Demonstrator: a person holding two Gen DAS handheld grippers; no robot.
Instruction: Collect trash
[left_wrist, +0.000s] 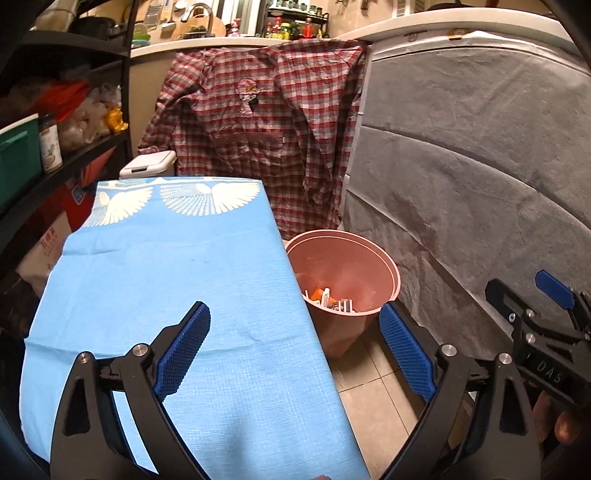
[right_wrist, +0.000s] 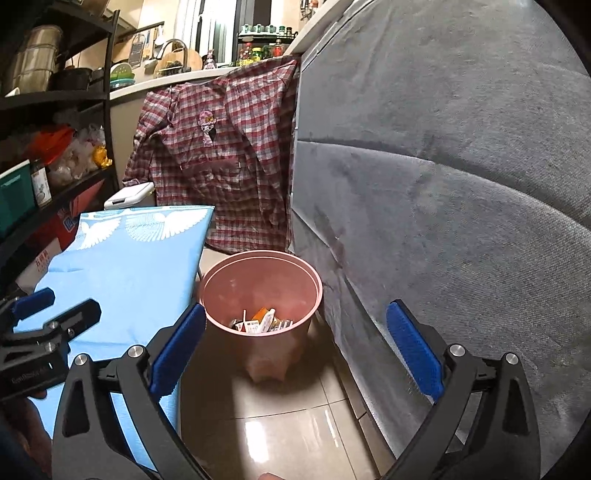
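Note:
A pink trash bin (left_wrist: 373, 266) stands on the tiled floor between a blue-covered table (left_wrist: 177, 280) and a grey-covered surface; it also shows in the right wrist view (right_wrist: 258, 273). Small wrappers and scraps (right_wrist: 260, 321) lie at its bottom, and they show in the left wrist view too (left_wrist: 328, 297). My left gripper (left_wrist: 295, 325) is open and empty, over the table's right edge near the bin. My right gripper (right_wrist: 295, 325) is open and empty, above the floor in front of the bin. The right gripper shows at the left wrist view's right edge (left_wrist: 546, 317).
A plaid shirt (left_wrist: 266, 122) hangs behind the bin. A grey cloth-covered upright surface (right_wrist: 461, 192) fills the right side. Dark shelves (left_wrist: 55, 147) with jars and bags stand at the left. A white lidded box (left_wrist: 147, 166) sits behind the table. Glossy floor tiles (right_wrist: 280, 428) lie below.

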